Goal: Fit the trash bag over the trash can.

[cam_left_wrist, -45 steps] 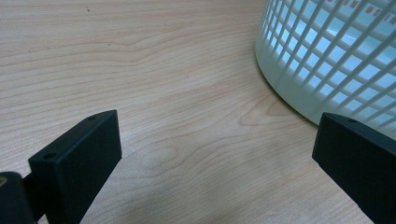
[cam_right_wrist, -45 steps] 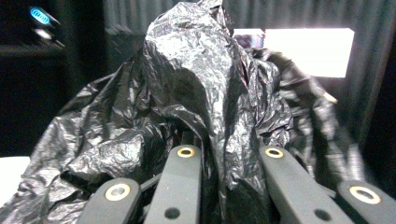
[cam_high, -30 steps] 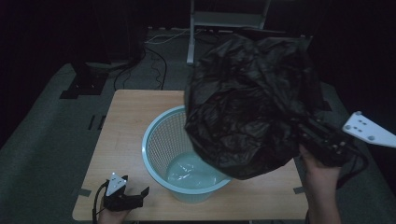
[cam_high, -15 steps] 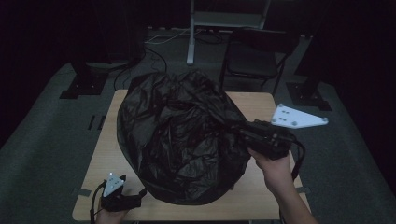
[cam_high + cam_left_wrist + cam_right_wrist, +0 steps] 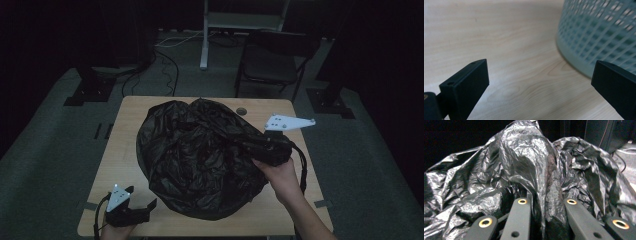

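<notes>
Right claw [image 5: 546, 217] gripping black bag [image 5: 200, 155]

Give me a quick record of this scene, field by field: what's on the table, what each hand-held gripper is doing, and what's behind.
surface: wooden table
main item: crumpled black plastic bag, draped across the table's middle
basket: pale blue mesh basket, its wall visible in the left gripper view
right hand-held gripper: shut on a fold of the bag
left hand-held gripper: open, jaws wide apart, low at the table's near left corner, holding nothing
background: dark chair and floor cables beyond the table
</notes>
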The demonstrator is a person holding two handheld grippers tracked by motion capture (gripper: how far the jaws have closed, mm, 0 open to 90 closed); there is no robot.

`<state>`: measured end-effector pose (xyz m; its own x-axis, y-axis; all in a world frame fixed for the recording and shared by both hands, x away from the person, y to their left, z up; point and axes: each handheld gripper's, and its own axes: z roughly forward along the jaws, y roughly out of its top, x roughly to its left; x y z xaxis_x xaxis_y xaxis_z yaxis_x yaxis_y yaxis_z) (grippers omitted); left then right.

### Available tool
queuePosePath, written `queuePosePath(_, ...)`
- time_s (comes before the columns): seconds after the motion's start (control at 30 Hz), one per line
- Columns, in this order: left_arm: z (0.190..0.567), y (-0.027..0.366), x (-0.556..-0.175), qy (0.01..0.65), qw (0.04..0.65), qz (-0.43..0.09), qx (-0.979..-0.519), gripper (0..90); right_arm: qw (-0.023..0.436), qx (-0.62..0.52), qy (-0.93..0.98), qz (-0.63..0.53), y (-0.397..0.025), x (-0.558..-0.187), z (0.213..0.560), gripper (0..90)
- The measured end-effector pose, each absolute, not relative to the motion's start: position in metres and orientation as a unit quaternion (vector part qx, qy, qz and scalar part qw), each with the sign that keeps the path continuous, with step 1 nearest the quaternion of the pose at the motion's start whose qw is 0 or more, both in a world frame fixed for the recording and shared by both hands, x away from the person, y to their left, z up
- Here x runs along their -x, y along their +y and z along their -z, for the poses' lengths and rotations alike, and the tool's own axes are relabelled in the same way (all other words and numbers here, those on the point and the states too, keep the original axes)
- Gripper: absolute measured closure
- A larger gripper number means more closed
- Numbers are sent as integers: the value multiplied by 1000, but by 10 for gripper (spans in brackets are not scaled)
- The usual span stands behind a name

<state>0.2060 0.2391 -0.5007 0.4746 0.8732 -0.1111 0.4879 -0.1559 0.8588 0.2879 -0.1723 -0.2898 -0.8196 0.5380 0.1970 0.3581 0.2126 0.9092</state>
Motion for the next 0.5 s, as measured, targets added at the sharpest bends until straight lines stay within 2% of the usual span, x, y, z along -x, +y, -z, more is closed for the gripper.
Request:
queuePosePath(0.13,466,238,-192,437,484,-238,-720,17,81,-294,778,-549,-172,-291,295,790)
queuePosePath(0.3,413,238,-167,389,520,-277,-708,17,69,-278,775,-563,-171,-291,293,515)
queuePosePath(0.37,399,236,-160,374,527,-285,-708,17,78,-274,773,-567,-170,-288,290,474)
queuePosePath(0.5,383,232,-152,354,531,-301,-708,17,101,-271,768,-572,-175,-283,278,321)
